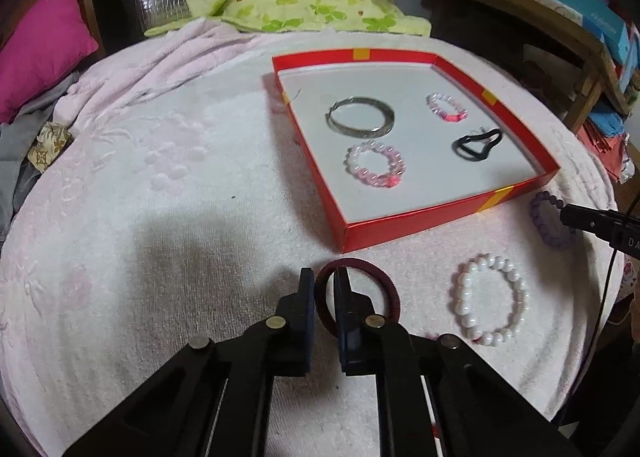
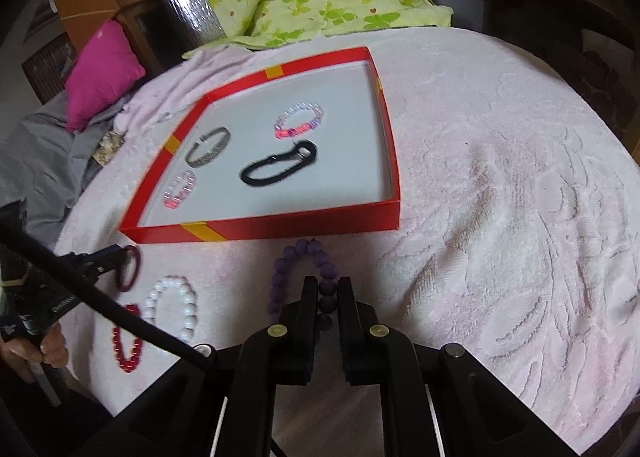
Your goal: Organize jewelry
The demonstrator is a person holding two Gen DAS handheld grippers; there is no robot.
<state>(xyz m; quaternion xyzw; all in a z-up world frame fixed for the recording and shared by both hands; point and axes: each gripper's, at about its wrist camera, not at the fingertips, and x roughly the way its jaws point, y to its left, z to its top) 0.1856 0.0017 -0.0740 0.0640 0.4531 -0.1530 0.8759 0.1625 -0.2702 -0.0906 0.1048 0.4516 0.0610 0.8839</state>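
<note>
Both tools pinch bands: left tool [image 1: 324, 289] maroon hair tie [image 1: 390, 289], right tool [image 2: 326, 293] purple bracelet [image 2: 326, 299]

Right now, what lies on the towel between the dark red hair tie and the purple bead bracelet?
The white bead bracelet lies between the dark red hair tie and the purple bead bracelet; the right wrist view shows it.

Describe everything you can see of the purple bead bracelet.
The purple bead bracelet is a loop of round, matte lavender-to-violet beads lying on the pale pink towel, just outside the red tray's near wall and apart from it. The loop is squeezed into a long oval. The right gripper is shut on its near-right strand, with beads showing between the pads.
</note>
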